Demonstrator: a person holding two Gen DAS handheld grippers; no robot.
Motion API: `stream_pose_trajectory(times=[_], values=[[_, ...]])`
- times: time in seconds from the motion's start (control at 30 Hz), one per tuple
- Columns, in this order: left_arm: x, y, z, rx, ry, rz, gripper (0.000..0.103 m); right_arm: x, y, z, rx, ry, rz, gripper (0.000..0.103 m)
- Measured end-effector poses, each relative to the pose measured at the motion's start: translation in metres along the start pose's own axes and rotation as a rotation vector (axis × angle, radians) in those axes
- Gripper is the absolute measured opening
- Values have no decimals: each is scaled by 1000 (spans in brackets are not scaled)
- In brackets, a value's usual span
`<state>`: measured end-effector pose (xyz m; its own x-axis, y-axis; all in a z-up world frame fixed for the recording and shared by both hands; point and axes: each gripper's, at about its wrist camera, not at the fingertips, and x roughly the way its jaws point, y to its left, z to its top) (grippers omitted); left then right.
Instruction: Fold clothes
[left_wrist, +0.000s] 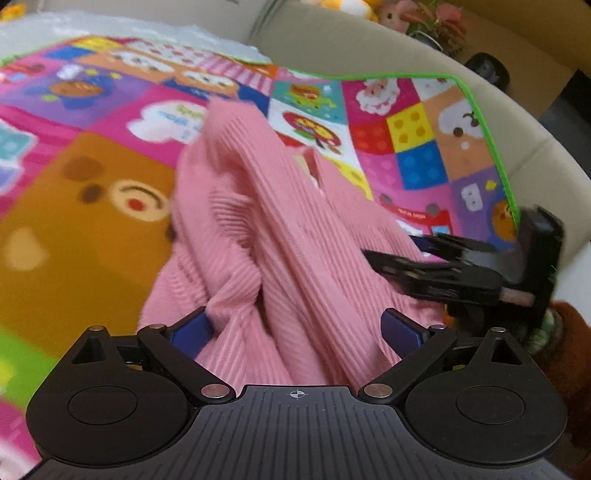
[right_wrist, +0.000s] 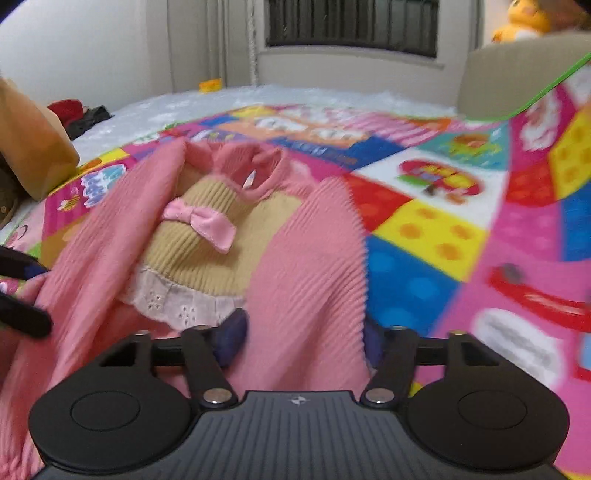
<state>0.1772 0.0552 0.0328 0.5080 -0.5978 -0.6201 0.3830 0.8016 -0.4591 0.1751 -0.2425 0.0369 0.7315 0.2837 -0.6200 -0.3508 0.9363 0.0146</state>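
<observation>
Your left tongs (left_wrist: 295, 332) are spread wide with the pink ribbed sweater (left_wrist: 280, 236) bunched up between the blue pads (left_wrist: 192, 330), fabric touching both, so whether they grip it I can't tell. Your right tongs (right_wrist: 304, 341) show the same: pink cloth between parted pads. The sweater lies rumpled on the colourful cartoon play mat (right_wrist: 424, 236), its pink bow (right_wrist: 201, 221) and beige panel (right_wrist: 221, 254) facing up
</observation>
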Motion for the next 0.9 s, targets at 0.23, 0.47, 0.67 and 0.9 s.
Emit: stream_pose_trajectory(times=[0.23,0.47,0.67,0.9], values=[[-54,-30,-9,33,-79,-27,103,-71,-1,-30,-15,-120,12,103],[0,-67,-60,27,97,-134,103,-35,-13,-71,113,-50,-108,103],[34,-78,-72,-15,86,-68,79,-25,-20,-80,223,-79,-135,103],[20,-63,-45,-5,-17,1,16,-28,-15,-87,193,-82,-136,103]])
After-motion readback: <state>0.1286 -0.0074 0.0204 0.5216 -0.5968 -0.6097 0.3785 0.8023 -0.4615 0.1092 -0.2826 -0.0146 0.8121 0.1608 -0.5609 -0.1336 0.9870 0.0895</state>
